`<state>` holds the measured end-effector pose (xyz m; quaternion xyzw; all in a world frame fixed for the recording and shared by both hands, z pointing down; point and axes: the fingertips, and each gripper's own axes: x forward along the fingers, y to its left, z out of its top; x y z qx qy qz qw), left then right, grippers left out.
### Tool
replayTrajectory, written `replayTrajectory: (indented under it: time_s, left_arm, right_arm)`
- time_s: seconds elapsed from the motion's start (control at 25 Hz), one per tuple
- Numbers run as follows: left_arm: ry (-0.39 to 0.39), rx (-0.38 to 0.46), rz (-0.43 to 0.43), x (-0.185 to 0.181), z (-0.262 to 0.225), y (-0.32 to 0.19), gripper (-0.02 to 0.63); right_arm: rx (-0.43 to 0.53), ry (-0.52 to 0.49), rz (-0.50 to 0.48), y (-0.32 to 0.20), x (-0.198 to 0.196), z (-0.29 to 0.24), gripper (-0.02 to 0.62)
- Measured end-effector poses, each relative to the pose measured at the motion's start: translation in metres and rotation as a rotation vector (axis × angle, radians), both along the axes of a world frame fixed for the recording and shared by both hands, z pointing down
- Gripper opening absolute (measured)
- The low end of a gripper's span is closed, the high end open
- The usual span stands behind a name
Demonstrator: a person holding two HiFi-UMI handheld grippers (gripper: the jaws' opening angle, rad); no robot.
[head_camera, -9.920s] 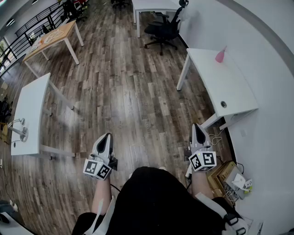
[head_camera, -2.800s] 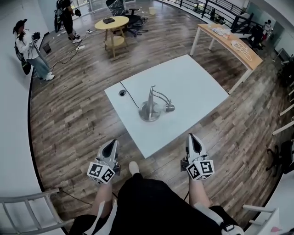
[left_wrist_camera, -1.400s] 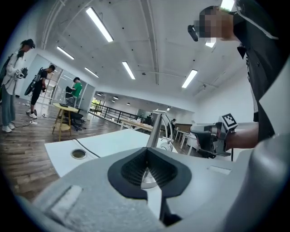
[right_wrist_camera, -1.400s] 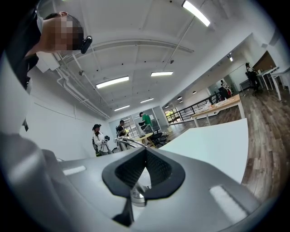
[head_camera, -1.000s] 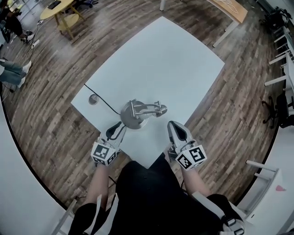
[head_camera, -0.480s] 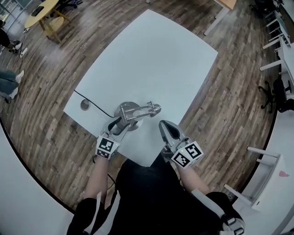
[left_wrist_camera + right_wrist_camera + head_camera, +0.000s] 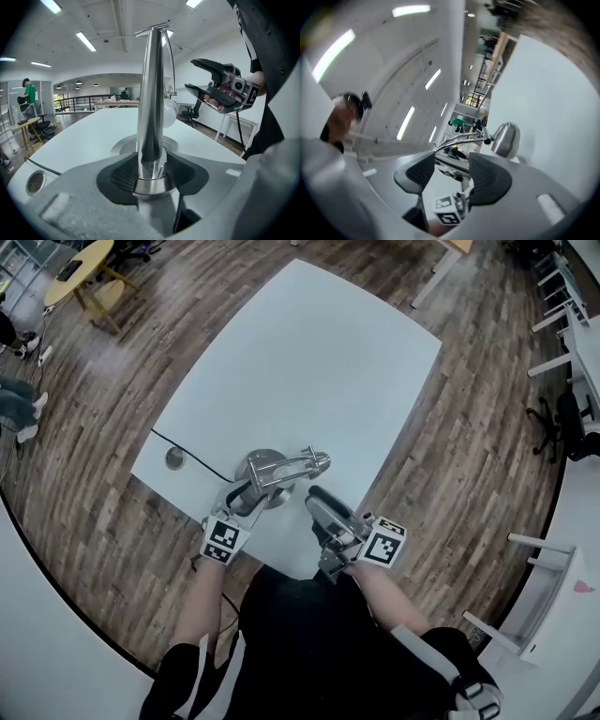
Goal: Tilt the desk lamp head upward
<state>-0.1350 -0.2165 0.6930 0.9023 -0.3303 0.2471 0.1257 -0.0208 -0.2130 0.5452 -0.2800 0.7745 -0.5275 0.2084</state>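
Observation:
A chrome desk lamp stands on the white table (image 7: 356, 362), on a round base (image 7: 265, 470). Its thin arms reach right to the small head (image 7: 319, 462), which points down. My left gripper (image 7: 242, 502) is open at the foot of the lamp. In the left gripper view (image 7: 151, 171) its pads stand on either side of the upright post (image 7: 151, 93). My right gripper (image 7: 317, 501), rolled on its side, hovers just right of the base and below the head. Its jaws (image 7: 452, 171) are opening with nothing between them. The lamp head (image 7: 505, 139) shows beyond them.
A black cable (image 7: 192, 451) runs from the lamp base to a round grommet (image 7: 173, 458) near the table's left corner. The table's near edge lies just under my grippers, with wood floor (image 7: 469, 456) all round. A yellow round table (image 7: 80, 263) stands far left.
My right gripper has swung left toward the lamp, rolled onto its side and opened its jaws. The left gripper has stayed at the lamp post.

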Motion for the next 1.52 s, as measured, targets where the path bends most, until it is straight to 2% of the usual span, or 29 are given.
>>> replayTrajectory:
  time_s: [0.08, 0.16, 0.4, 0.6, 0.64, 0.72, 0.8, 1.08, 1.52]
  left_arm:
    - [-0.014, 0.0, 0.013, 0.002, 0.0, 0.001, 0.194]
    - [-0.023, -0.002, 0.02, 0.004, 0.0, 0.003, 0.186]
    - [-0.005, -0.002, 0.009, 0.004, 0.002, 0.003, 0.183]
    - [-0.001, -0.006, 0.02, 0.005, 0.001, 0.002, 0.179]
    - [0.001, -0.005, 0.021, 0.005, 0.001, 0.001, 0.179]
    - [0.009, -0.001, 0.014, 0.006, 0.0, 0.002, 0.179]
    - [0.015, -0.001, 0.003, 0.006, 0.0, 0.002, 0.179]
    - [0.008, -0.013, 0.038, 0.005, 0.002, 0.004, 0.179]
    - [0.018, -0.012, 0.047, 0.003, 0.004, 0.003, 0.179]
  right_arm:
    - [-0.09, -0.167, 0.015, -0.007, -0.005, -0.002, 0.249]
    - [-0.143, -0.237, 0.045, -0.014, -0.005, 0.002, 0.252]
    - [-0.269, -0.315, 0.138, -0.032, 0.001, 0.022, 0.255]
    - [-0.322, -0.381, 0.21, -0.048, 0.003, 0.028, 0.25]
    - [-0.332, -0.399, 0.223, -0.049, 0.003, 0.028, 0.245]
    - [-0.35, -0.42, 0.244, -0.051, 0.004, 0.031, 0.191]
    - [-0.357, -0.427, 0.259, -0.051, 0.004, 0.032, 0.189]
    - [-0.295, -0.334, 0.274, -0.051, 0.006, 0.023, 0.179]
    - [-0.062, -0.056, 0.233, -0.059, 0.017, -0.023, 0.176]
